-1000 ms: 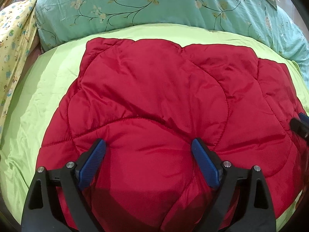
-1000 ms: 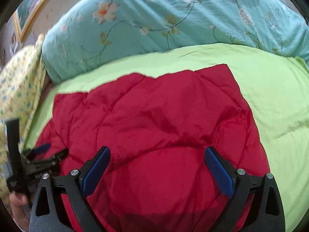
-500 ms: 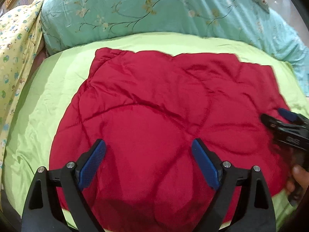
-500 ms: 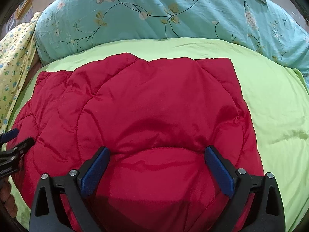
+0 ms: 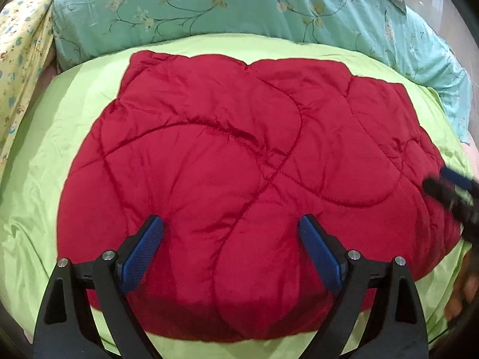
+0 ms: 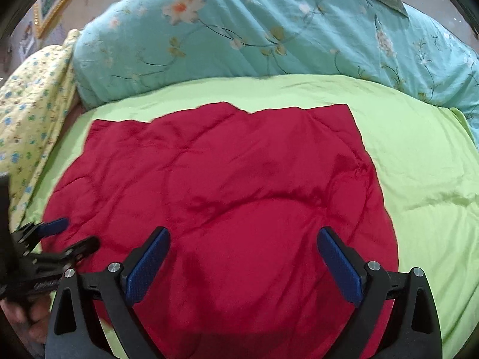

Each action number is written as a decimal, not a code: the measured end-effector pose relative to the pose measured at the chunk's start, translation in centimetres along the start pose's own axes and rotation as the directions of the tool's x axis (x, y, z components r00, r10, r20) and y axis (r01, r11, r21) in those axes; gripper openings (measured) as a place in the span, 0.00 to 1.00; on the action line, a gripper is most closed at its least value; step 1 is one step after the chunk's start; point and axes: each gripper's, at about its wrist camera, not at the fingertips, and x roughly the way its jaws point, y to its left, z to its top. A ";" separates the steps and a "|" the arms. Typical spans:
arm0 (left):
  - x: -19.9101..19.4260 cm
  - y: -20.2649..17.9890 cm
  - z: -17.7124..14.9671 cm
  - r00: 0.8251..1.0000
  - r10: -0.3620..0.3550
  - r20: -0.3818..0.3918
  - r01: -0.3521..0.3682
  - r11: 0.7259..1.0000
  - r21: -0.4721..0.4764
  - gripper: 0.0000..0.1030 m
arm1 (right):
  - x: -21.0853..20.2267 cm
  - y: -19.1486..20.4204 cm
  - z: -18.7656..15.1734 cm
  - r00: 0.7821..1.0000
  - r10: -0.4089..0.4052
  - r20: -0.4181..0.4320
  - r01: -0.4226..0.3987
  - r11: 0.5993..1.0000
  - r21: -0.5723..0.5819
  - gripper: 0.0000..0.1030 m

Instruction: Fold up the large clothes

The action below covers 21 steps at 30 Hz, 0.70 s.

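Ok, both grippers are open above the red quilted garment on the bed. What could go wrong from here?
1. The garment is puffy and slick-looking; open fingers may pinch only the top layer, so the fold could slide apart.
2. The sheet is loose and wrinkled; a low grab at the hem might catch it too.
3. The left gripper and right gripper sit close over one piece; uneven lifts could skew the fold.

Red quilted jacket (image 5: 239, 164): padded cloth, slight sheen, stitched seams. Green bedsheet (image 6: 419, 164): smooth matt cloth. Left tool (image 5: 230, 236): matt black plastic, textured blue pads (image 5: 143, 254), metal pins.
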 end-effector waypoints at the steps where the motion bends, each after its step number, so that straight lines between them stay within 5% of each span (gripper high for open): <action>1: -0.2 0.1 -0.2 1.000 0.003 0.004 -0.003 1.000 0.000 0.91 | -0.1 0.1 -0.9 1.000 -0.003 -0.013 0.003 1.000 -0.003 0.96; 5: 0.2 0.4 -1.0 1.000 0.014 0.006 -0.015 1.000 0.012 0.91 | 0.8 0.4 -3.6 0.997 -0.038 -0.064 0.037 0.999 -0.030 0.96; 21: 1.3 0.0 -2.2 0.999 0.029 0.017 -0.030 0.999 0.025 0.94 | 2.0 0.0 -3.8 0.996 -0.054 -0.067 0.054 0.999 -0.009 1.00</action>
